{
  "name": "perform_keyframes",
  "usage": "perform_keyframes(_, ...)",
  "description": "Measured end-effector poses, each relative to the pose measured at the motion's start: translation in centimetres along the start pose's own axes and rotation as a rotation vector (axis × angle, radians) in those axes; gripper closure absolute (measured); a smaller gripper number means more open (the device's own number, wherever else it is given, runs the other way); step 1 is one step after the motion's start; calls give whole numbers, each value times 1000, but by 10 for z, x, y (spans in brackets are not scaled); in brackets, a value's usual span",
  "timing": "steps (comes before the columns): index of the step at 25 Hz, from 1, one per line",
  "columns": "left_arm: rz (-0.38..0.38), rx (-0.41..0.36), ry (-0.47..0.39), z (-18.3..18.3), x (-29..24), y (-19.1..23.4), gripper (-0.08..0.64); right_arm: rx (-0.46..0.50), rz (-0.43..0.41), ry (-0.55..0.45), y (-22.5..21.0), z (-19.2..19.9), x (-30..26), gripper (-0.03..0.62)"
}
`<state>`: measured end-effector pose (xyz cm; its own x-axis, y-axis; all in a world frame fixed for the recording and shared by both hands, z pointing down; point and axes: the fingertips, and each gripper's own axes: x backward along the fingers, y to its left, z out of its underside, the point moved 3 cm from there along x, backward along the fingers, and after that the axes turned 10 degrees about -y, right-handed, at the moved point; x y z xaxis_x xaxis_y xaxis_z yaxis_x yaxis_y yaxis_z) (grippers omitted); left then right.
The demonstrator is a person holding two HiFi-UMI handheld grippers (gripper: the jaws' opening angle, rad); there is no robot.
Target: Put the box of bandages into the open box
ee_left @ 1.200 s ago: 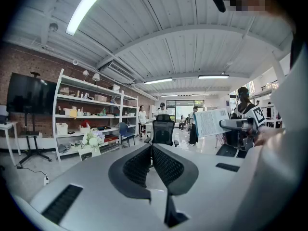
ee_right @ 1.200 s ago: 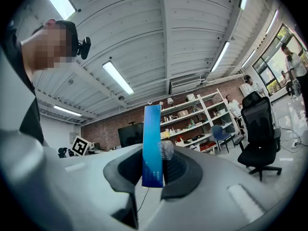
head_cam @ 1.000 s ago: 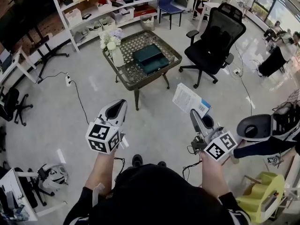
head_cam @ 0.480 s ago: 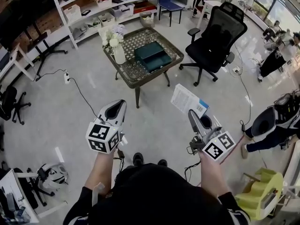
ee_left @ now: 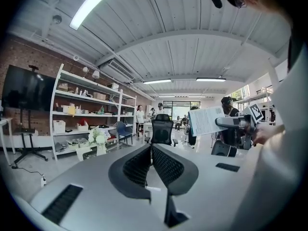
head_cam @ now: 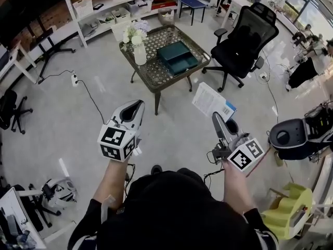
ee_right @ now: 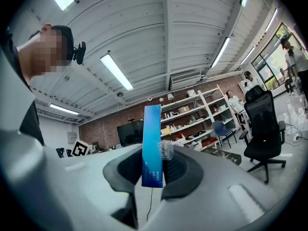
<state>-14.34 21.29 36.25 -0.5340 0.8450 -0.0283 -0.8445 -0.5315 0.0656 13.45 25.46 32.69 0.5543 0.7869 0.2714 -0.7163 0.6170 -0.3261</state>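
Observation:
The box of bandages (head_cam: 212,101), flat and white with a blue edge, stands upright in my right gripper (head_cam: 219,123), which is shut on its lower end. In the right gripper view both pads press the box's narrow blue edge (ee_right: 152,146). The open box (head_cam: 178,58) is dark teal and lies on the low wicker table (head_cam: 156,75) ahead, well beyond both grippers. My left gripper (head_cam: 132,110) is held at the left at about the same height, shut and empty, its jaws meeting at the tips (ee_left: 151,147). The held box (ee_left: 207,121) also shows from the left gripper view.
A vase of white flowers (head_cam: 137,39) stands on the table's left corner. A black office chair (head_cam: 243,37) is right of the table. Shelving (head_cam: 119,7) lines the far wall, a cable and power strip (head_cam: 74,79) lie on the floor at left, and a yellow rack (head_cam: 289,217) stands at lower right.
The table and chair have shifted slightly in the head view as the person moves. Both grippers keep their places and the right one still holds the box.

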Motion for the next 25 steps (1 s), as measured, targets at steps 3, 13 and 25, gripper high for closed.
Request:
perform_keyframes(3, 4, 11, 1, 4, 3, 10, 543, -1, 5, 19, 7, 9, -6, 503)
perform_keyframes(13, 20, 34, 32, 19, -18, 24, 543, -19, 28, 59, -14, 25, -29, 503)
perform_keyframes(25, -12, 37, 114, 42, -103, 50, 543, -89, 49, 92, -108, 46, -76, 502)
